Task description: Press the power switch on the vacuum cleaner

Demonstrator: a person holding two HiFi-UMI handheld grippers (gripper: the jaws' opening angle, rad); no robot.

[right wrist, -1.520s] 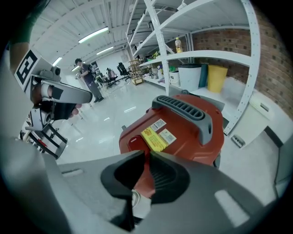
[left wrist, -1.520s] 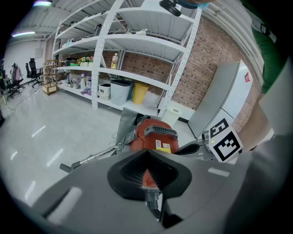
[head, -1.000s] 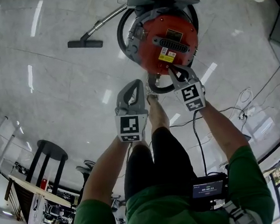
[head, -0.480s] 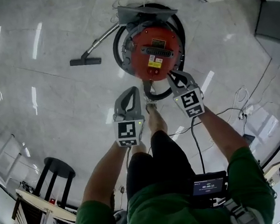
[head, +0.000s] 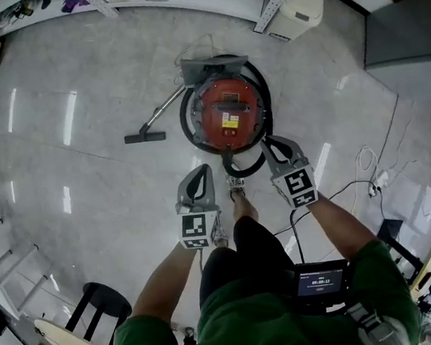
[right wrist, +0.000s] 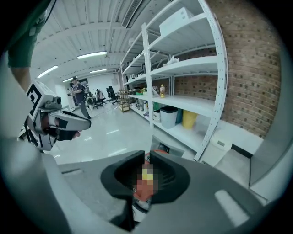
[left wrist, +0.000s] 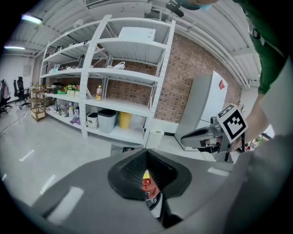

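The red, round vacuum cleaner (head: 226, 112) stands on the pale floor straight ahead of me, ringed by its black hose. A yellow label sits on its top; I cannot make out the power switch. My left gripper (head: 199, 173) hangs high above the floor, short of the vacuum's near side, with its jaws together and nothing in them. My right gripper (head: 273, 145) is beside the vacuum's near right edge, also shut and empty. In the left gripper view a sliver of the vacuum (left wrist: 147, 183) shows below the left gripper (left wrist: 146, 151). In the right gripper view the right gripper (right wrist: 147, 156) frames the vacuum (right wrist: 145, 192).
The vacuum's floor nozzle (head: 145, 137) lies to its left on a metal tube. A white bin (head: 300, 0) and white shelving (left wrist: 119, 87) stand behind it. Cables (head: 363, 165) run along the floor at right. A black stool (head: 100, 303) is at lower left. My foot (head: 238, 196) is between the grippers.
The view has risen and pulled back: the vacuum looks smaller and farther. Both grippers have lifted away from it; the right one no longer overlaps its near edge. Both stay shut.
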